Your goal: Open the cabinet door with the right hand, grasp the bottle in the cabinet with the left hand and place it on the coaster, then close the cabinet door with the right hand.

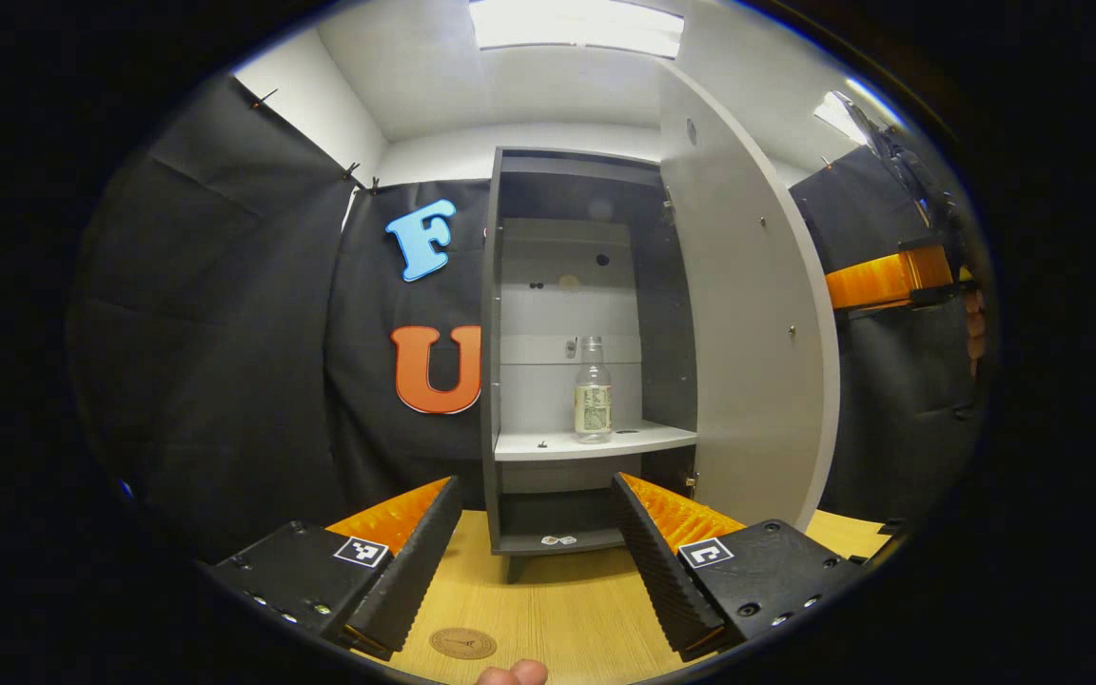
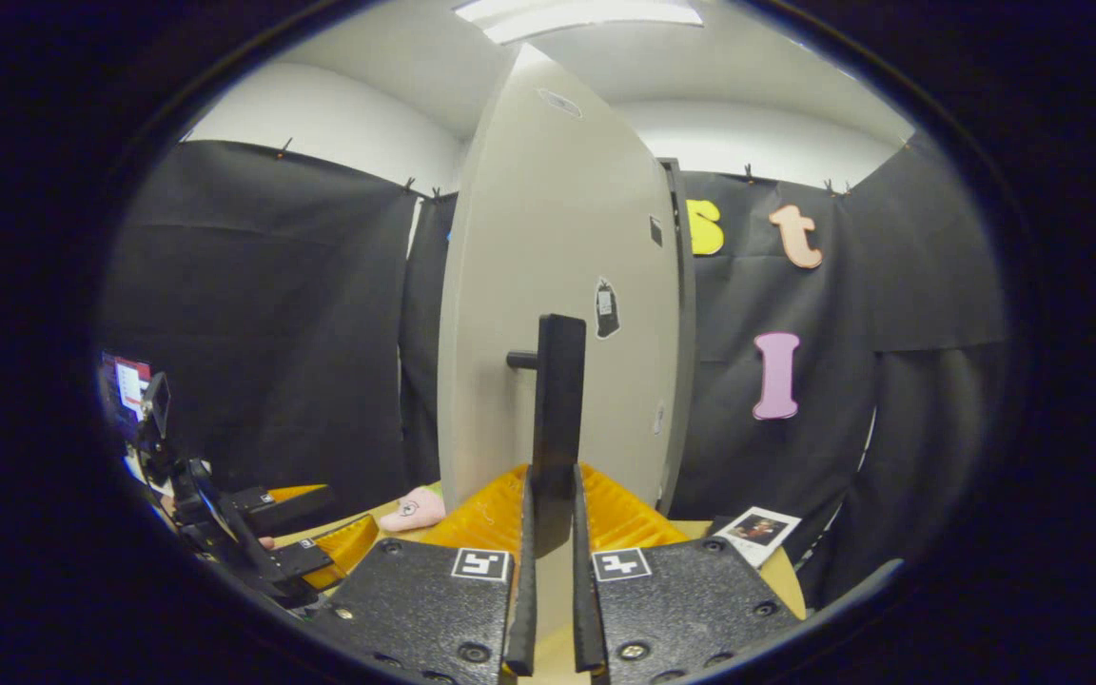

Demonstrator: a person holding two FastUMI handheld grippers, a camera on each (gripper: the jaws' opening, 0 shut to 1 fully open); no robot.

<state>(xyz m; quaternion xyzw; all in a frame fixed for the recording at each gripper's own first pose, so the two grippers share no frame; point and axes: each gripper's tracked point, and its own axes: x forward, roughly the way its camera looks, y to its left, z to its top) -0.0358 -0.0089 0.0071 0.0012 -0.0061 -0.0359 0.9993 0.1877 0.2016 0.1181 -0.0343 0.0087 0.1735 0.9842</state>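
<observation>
At the centre of the right gripper view, the right gripper (image 2: pixel 549 533) is clenched on the flat, dark handle (image 2: pixel 558 419) of the smooth pale cabinet door (image 2: pixel 548 238), which stands swung wide. Centre frame in the left gripper view, the clear plastic bottle (image 1: pixel 593 390), paper-labelled and upright, stands on the grey middle shelf (image 1: pixel 596 440) inside the cabinet. The left gripper (image 1: pixel 538 547) is released, its ribbed fingers spread, low in frame and well short of the bottle. Opening looks done; the next move seems to call for reaching forward to straddle the bottle. The round coaster (image 1: pixel 462 643) lies on the wood-grain table (image 1: pixel 557 599) at bottom centre.
</observation>
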